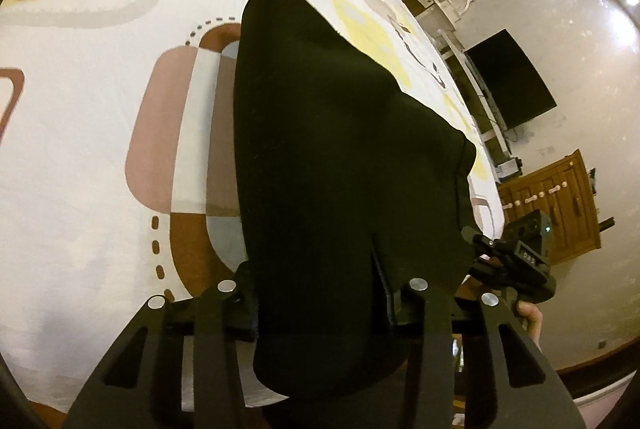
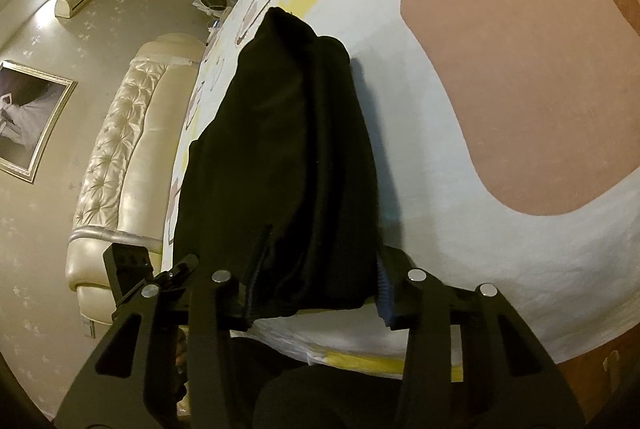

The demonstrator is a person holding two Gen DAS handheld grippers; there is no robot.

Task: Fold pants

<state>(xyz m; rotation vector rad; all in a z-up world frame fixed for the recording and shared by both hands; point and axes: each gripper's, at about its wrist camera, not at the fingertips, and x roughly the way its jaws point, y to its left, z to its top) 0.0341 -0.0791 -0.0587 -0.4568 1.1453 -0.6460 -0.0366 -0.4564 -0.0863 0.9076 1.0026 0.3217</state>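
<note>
Your left gripper (image 1: 320,293) and right gripper (image 2: 316,289) hold wide-open jaws around the pants (image 1: 328,133) on the bed (image 1: 100,157), gripping nothing.

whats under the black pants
The black pants lie on a patterned bedsheet with brown, pink and yellow shapes. Whatever sits directly beneath the fabric is covered, so anything else there cannot be seen.

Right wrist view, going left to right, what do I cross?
Framed picture → cream tufted headboard → left gripper → black pants → pink patch on the bedsheet.
</note>
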